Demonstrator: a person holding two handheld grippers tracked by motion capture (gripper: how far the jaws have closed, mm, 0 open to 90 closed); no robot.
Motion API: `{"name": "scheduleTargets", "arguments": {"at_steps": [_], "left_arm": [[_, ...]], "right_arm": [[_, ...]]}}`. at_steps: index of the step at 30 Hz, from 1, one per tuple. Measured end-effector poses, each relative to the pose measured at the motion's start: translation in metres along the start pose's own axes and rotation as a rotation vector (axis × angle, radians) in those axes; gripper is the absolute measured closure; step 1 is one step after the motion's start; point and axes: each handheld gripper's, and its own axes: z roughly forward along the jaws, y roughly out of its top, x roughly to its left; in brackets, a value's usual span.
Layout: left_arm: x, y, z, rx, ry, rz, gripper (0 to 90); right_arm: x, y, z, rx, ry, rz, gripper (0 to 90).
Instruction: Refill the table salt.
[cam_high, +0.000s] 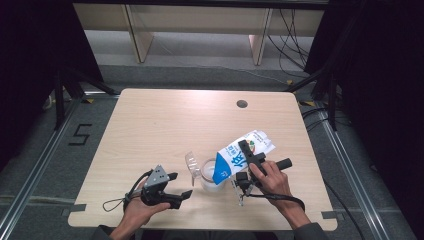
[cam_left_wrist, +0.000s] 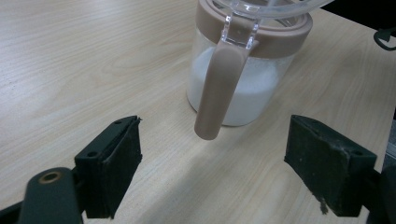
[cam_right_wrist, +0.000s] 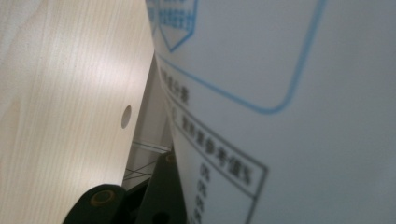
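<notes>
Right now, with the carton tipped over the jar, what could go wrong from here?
1. The right gripper holds the milk carton tilted, spout end low over the jar. If the spout drifts off the mouth, milk would land on the table.
2. The left gripper stands open, short of the jar's handle, so nothing steadies the jar; a nudge from the carton could shift or tip it.
3. The hinged lid stands up beside the opening and could be knocked.
</notes>
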Motion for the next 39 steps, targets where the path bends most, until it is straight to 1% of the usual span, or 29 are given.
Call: {"name": "scheduleTargets", "arguments": {"at_steps": [1, 3, 5, 6, 8, 10, 11, 12, 14, 15, 16, 18, 20, 21, 22, 23, 24, 25, 26, 28, 29, 30, 31, 32, 33, 35, 36, 37, 39], "left_arm": [[0.0, 0.0, 0.0, -0.003, 0.0, -0.003, 17.7], [0.0, 0.0, 0.0, 0.0, 0.0, -0.001, 17.7], [0.0, 0.0, 0.0, 0.0, 0.0, 0.0, 17.7], [0.0, 0.0, 0.0, 0.0, 0.0, 0.0, 17.7], [0.0, 0.0, 0.0, -0.001, 0.0, 0.0, 17.6], [0.0, 0.0, 0.0, -0.001, 0.0, 0.0, 17.7], [0.0, 0.0, 0.0, -0.001, 0.0, 0.0, 17.7], [0.0, 0.0, 0.0, -0.001, 0.0, 0.0, 17.7], [0.0, 0.0, 0.0, -0.003, 0.0, -0.001, 17.7], [0.0, 0.0, 0.0, -0.001, -0.001, 0.0, 17.7], [0.0, 0.0, 0.0, -0.002, -0.001, -0.001, 17.7], [0.0, 0.0, 0.0, -0.002, -0.001, -0.002, 17.7], [0.0, 0.0, -0.001, -0.001, -0.002, -0.003, 17.7], [0.0, 0.0, 0.0, -0.003, 0.0, -0.003, 17.7], [0.0, 0.0, 0.0, -0.002, -0.001, -0.002, 17.7], [0.0, 0.0, 0.0, -0.003, -0.001, -0.003, 17.7], [0.0, 0.0, 0.0, -0.002, -0.001, -0.003, 17.7], [0.0, 0.0, 0.0, -0.002, 0.0, -0.003, 17.7], [0.0, 0.0, -0.001, 0.002, 0.0, -0.003, 17.7], [0.0, 0.0, 0.0, 0.002, 0.0, -0.004, 17.7], [0.0, 0.0, 0.0, 0.002, 0.0, -0.003, 17.7], [0.0, 0.0, 0.0, 0.002, 0.0, -0.004, 17.7], [0.0, 0.0, 0.0, 0.001, -0.001, -0.003, 17.6], [0.0, 0.0, 0.0, 0.002, -0.001, -0.003, 17.7], [0.0, 0.0, 0.0, 0.002, -0.001, -0.004, 17.7], [0.0, 0.0, 0.0, 0.0, 0.0, -0.006, 17.7], [0.0, 0.0, 0.0, 0.0, 0.0, -0.007, 17.7], [0.0, 0.0, 0.0, -0.001, -0.001, -0.006, 17.7], [0.0, 0.0, 0.0, 0.0, -0.001, -0.006, 17.7]], "right_arm": [[-0.001, 0.0, 0.0, -0.004, 0.004, -0.012, 77.7], [0.001, 0.001, 0.001, 0.001, 0.009, 0.021, 77.7], [0.001, 0.002, 0.002, -0.013, 0.017, 0.015, 77.7], [0.003, 0.002, 0.001, -0.001, 0.027, 0.034, 77.7], [0.003, 0.002, 0.001, -0.003, 0.033, 0.055, 77.7], [0.003, 0.002, 0.002, -0.007, 0.045, 0.071, 77.7], [0.002, 0.002, 0.003, -0.02, 0.047, 0.073, 77.7], [0.0, 0.002, 0.001, -0.002, 0.084, 0.076, 77.7], [-0.001, 0.0, 0.004, -0.047, 0.069, 0.079, 77.7], [-0.001, 0.0, 0.003, -0.032, 0.096, 0.108, 77.7], [-0.001, 0.0, 0.003, -0.032, 0.111, 0.116, 77.7], [-0.001, 0.0, 0.003, -0.036, 0.128, 0.138, 77.7], [-0.002, -0.001, 0.003, -0.044, 0.131, 0.157, 77.7], [-0.001, -0.002, 0.003, -0.036, 0.142, 0.186, 77.7], [-0.001, -0.003, 0.004, -0.046, 0.145, 0.188, 77.7], [-0.002, -0.004, 0.003, -0.042, 0.153, 0.209, 77.7], [-0.001, -0.005, 0.003, -0.045, 0.161, 0.25, 77.7], [-0.002, -0.006, 0.004, -0.052, 0.155, 0.244, 77.8], [-0.002, -0.008, 0.004, -0.058, 0.17, 0.274, 77.8], [-0.002, -0.01, 0.003, -0.041, 0.187, 0.354, 77.8], [-0.001, -0.011, 0.004, -0.049, 0.198, 0.387, 77.8], [0.002, -0.012, 0.007, -0.098, 0.22, 0.449, 77.8], [0.003, -0.013, 0.008, -0.091, 0.233, 0.478, 77.9], [0.004, -0.014, 0.007, -0.07, 0.252, 0.518, 77.9], [0.005, -0.016, 0.008, -0.077, 0.252, 0.531, 77.9], [0.007, -0.02, 0.009, -0.076, 0.274, 0.581, 78.0], [0.008, -0.022, 0.01, -0.078, 0.285, 0.595, 78.0], [0.008, -0.024, 0.011, -0.078, 0.282, 0.592, 78.0], [0.008, -0.027, 0.011, -0.077, 0.297, 0.631, 78.1]]}}
